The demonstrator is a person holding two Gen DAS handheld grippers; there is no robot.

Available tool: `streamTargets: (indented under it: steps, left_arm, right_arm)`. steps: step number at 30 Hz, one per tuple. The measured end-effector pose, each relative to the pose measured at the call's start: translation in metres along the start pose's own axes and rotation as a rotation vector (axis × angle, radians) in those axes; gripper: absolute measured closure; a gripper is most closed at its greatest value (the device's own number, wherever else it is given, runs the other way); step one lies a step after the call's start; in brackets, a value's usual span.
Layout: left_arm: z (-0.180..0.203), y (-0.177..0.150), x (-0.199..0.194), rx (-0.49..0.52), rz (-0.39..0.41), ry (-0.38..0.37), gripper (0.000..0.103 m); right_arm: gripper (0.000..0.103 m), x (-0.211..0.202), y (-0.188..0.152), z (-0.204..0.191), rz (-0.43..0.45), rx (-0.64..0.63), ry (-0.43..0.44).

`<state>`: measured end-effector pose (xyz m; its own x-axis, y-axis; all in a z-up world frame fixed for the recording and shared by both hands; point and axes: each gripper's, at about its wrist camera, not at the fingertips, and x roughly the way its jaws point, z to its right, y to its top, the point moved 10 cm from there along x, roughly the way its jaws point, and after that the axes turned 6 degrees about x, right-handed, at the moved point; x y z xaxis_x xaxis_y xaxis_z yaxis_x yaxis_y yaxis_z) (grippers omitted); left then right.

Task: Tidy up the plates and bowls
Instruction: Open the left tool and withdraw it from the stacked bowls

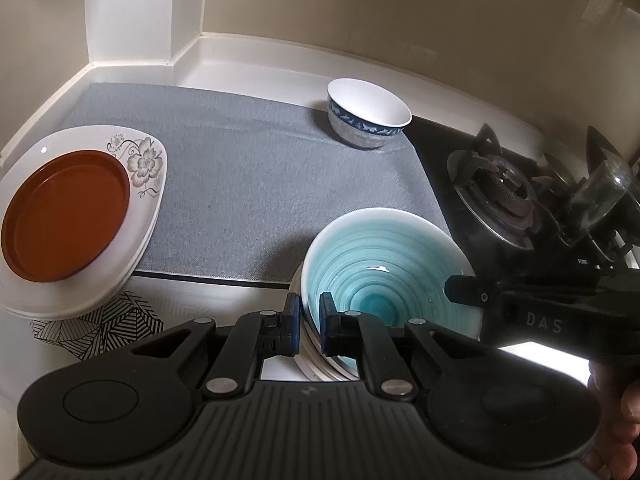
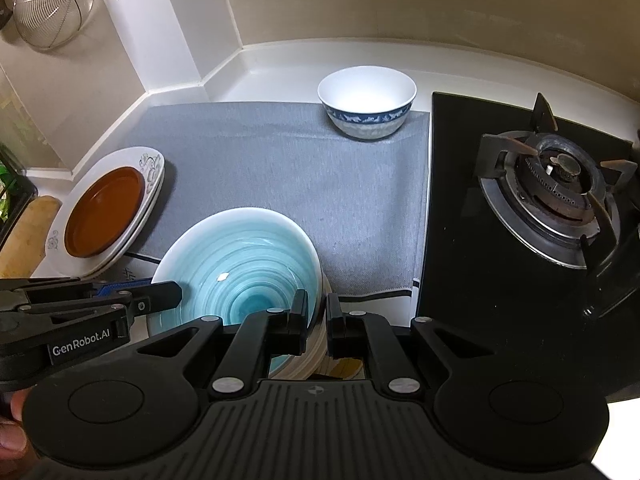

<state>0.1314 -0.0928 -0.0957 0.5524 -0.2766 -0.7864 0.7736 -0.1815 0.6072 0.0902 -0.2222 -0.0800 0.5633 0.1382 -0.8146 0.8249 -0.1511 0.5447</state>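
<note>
Where the two wrist views overlap, both show the same turquoise bowl (image 1: 384, 264) sitting on a short stack of plates (image 1: 312, 356) at the near edge of the counter (image 1: 248, 60). My left tongs (image 1: 309, 314) pinch the bowl's left rim, one blue-padded finger outside and one inside the wall. My right tongs (image 2: 318, 312) pinch the opposite, right rim in the same manner, one finger inside the bowl and one outside. Seen from the right wrist, the left tongs enter from the left and meet the bowl's far-left rim; seen from the left wrist, the right tongs enter from the right.

A grey mat (image 2: 288, 168) covers the middle of the counter. At its far edge stands a blue-and-white bowl (image 2: 367, 100), upright and well apart from the turquoise bowl. At the mat's left edge lies a brown plate (image 1: 66, 216), nested in a white floral dish (image 1: 146, 162) that rests on another white dish. A black-and-white patterned mat (image 1: 100, 328) shows beneath that stack. Beside the grey mat on the right is a black gas hob (image 2: 556, 196). A wire strainer (image 2: 54, 4) hangs on the wall at upper left.
</note>
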Motion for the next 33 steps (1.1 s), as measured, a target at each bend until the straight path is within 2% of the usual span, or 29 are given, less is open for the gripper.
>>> streamTargets:
  steps: [9, 15, 20, 24, 33]
  left_arm:
    - [0.002, 0.003, -0.001, 0.013, 0.004, 0.009, 0.092]
    - [0.002, 0.006, -0.002, 0.005, 0.007, -0.010, 0.080]
    - [0.002, 0.016, -0.011, 0.034, 0.055, -0.016, 0.070]
    - [0.002, 0.022, -0.013, 0.065, 0.072, -0.020, 0.070]
    - [-0.009, 0.032, -0.013, 0.068, 0.097, -0.042, 0.070]
  right_arm:
    - [0.094, 0.008, -0.001, -0.002, -0.031, -0.020, -0.006]
    - [0.093, 0.010, 0.000, -0.003, -0.047, -0.021, -0.003]
    - [0.090, 0.010, -0.001, -0.002, -0.059, 0.011, 0.012]
    - [0.089, 0.015, -0.003, -0.005, -0.059, -0.003, -0.009]
    - [0.089, 0.024, 0.002, -0.019, -0.051, -0.014, -0.027]
